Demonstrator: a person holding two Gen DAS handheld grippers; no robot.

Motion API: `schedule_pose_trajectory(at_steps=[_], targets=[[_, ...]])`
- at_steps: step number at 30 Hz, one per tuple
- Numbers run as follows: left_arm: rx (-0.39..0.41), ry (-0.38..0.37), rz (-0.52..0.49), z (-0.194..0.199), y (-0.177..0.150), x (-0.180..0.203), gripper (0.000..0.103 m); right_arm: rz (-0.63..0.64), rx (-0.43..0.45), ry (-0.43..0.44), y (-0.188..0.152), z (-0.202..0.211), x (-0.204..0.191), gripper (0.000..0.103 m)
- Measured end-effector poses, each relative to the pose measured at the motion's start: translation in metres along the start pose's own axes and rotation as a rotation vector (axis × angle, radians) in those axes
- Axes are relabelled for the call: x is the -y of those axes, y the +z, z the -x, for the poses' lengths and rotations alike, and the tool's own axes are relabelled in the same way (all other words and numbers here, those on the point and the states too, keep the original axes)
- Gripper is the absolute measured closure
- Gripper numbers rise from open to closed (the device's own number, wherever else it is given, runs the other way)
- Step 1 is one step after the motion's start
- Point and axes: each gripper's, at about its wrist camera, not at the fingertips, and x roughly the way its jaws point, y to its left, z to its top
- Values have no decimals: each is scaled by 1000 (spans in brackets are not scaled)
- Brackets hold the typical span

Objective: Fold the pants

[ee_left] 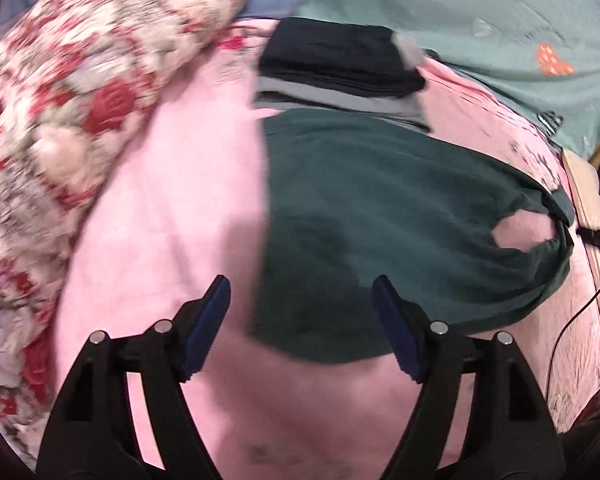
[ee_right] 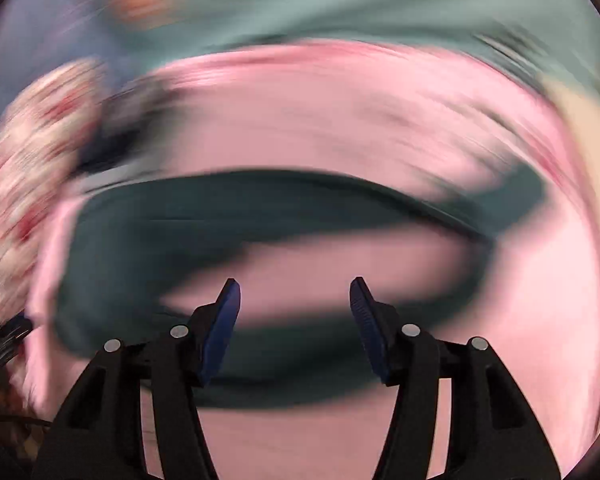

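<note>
At the far left of the left wrist view a floral quilt (ee_left: pixel 84 92) lies bunched along the edge of the pink sheet (ee_left: pixel 172 184). Next comes the left gripper (ee_left: pixel 302 300), its blue pads spread wide with nothing between them, hanging over the near left corner of the dark green pants (ee_left: pixel 380 208). The pants lie flat on the sheet as a broad folded panel, with a loose bunched end at the right where a patch of pink shows through. Behind them sits a stack of folded clothes (ee_left: pixel 336 68), dark on top with grey beneath, and a teal blanket (ee_left: pixel 500 20) fills the far right.

The right wrist view is heavily smeared. The right gripper (ee_right: pixel 295 300) also stands parted and empty above the pants (ee_right: pixel 188 220), which sprawl across the pink sheet (ee_right: pixel 340 120).

The fold looks laid but untidy. To do the next fold well, each gripper should probably pinch one corner of the same edge, taking every layer, lift only slightly, and carry the edge across evenly so the bunched right end gets squared rather than trapped.
</note>
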Motion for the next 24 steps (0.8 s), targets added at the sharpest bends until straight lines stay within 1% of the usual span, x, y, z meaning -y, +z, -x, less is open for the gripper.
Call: schedule_pose_trajectory(at_steps=[1, 2, 3, 4, 5, 7, 9, 10, 11, 12, 13, 14, 15, 17, 19, 21, 23, 24], targets=[[-4, -7, -9, -4, 0, 10, 27, -87, -10, -20, -1, -4, 32, 46], [-6, -11, -16, -10, 0, 21, 27, -159, -16, -10, -1, -8, 59, 48], [-21, 6, -9, -18, -2, 29, 27, -225, -27, 31, 1, -13, 81, 48], [-41, 15, 3, -24, -2, 34, 27, -260, -27, 75, 1, -17, 95, 48], [-59, 20, 17, -31, -2, 37, 27, -286, -22, 112, 4, -21, 104, 48], [-84, 43, 32, -40, -4, 41, 27, -295, -11, 154, 11, -29, 108, 48], [-103, 72, 33, -45, -5, 43, 27, -284, -27, 179, 19, -43, 107, 48], [-112, 89, 24, -48, -5, 45, 27, -285, -43, 188, 23, -51, 111, 50], [-116, 110, 13, -51, -5, 48, 27, -289, -62, 200, 27, -60, 110, 57], [-120, 124, 9, -53, -5, 49, 27, -294, -63, 214, 29, -65, 112, 65], [-125, 134, 4, -55, -5, 51, 27, -293, -62, 250, 30, -68, 113, 75], [-129, 143, 0, -56, -5, 51, 27, -297, -76, 278, 32, -73, 116, 99], [-134, 154, -4, -57, -5, 50, 25, -305, -70, 278, 33, -73, 118, 99], [-140, 165, -10, -59, -4, 51, 24, -310, -19, 272, 30, -55, 124, 99], [-150, 161, -12, -60, -4, 52, 24, -333, 52, 269, 22, -21, 136, 99], [-158, 155, -25, -58, -5, 52, 24, -362, 100, 268, 7, 10, 148, 99], [-166, 147, -55, -56, -8, 54, 24, -380, 111, 256, -23, 38, 158, 99], [-169, 149, -74, -55, -10, 55, 24, -380, 93, 242, -37, 44, 159, 99]])
